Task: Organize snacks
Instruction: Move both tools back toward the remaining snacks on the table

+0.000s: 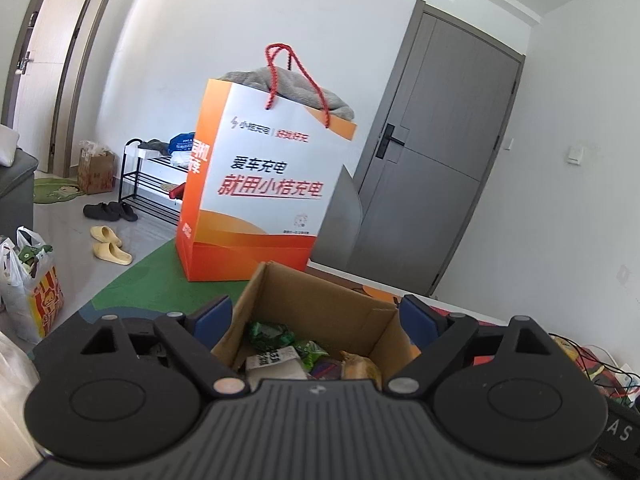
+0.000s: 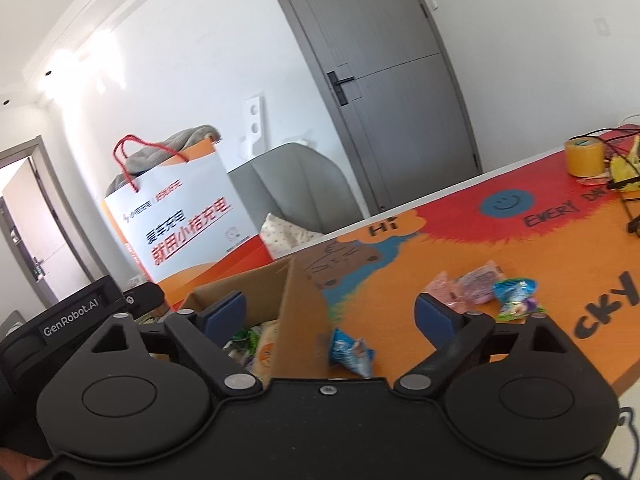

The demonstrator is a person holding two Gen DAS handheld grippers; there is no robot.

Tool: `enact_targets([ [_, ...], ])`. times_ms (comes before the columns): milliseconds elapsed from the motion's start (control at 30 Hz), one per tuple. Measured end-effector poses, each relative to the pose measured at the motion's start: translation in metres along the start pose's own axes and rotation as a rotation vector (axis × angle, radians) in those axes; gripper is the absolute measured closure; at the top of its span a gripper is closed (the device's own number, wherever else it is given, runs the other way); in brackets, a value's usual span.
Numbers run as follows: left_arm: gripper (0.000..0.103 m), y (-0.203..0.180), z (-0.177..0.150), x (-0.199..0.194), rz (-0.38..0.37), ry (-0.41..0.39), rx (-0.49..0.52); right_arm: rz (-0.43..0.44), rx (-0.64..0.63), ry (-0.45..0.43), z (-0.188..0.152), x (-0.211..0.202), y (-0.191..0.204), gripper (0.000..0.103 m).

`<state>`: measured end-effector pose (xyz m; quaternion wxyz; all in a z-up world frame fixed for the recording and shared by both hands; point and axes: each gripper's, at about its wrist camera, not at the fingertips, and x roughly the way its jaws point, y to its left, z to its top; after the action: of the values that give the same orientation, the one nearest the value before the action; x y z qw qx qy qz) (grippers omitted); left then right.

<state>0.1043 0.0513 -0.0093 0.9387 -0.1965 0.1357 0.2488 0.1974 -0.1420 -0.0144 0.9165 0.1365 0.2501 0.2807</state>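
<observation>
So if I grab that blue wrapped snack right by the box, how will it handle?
The blue snack probably crumples rather than stays stiff; its wrapper looks creased. It seems small and likely light, so a push may slide it across the mat. The glossy film could slip between the pads.

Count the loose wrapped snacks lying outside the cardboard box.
3: blue-wrapped snack beside the box wall, pink packet farther right, blue-green packet beside it. Others may be hidden.

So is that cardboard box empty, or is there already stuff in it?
Not empty. The cardboard box stands open at the top, and several wrapped snacks lie inside on its bottom. How full it is cannot be told.
</observation>
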Motion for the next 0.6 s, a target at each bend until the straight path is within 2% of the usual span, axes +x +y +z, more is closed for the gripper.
enact_targets([
  [167, 0.013, -0.018, -0.006, 0.000, -0.054, 0.052, 0.007, -0.049, 0.031, -0.018, 0.005, -0.012, -0.027, 0.009],
  [400, 0.013, -0.052, -0.015, 0.000, -0.121, 0.105, 0.072, -0.092, 0.066, -0.048, 0.011, -0.025, -0.060, 0.009],
  [600, 0.013, -0.079, -0.026, 0.004, -0.146, 0.148, 0.108, -0.119, 0.113, -0.060, 0.012, -0.030, -0.086, 0.009],
])
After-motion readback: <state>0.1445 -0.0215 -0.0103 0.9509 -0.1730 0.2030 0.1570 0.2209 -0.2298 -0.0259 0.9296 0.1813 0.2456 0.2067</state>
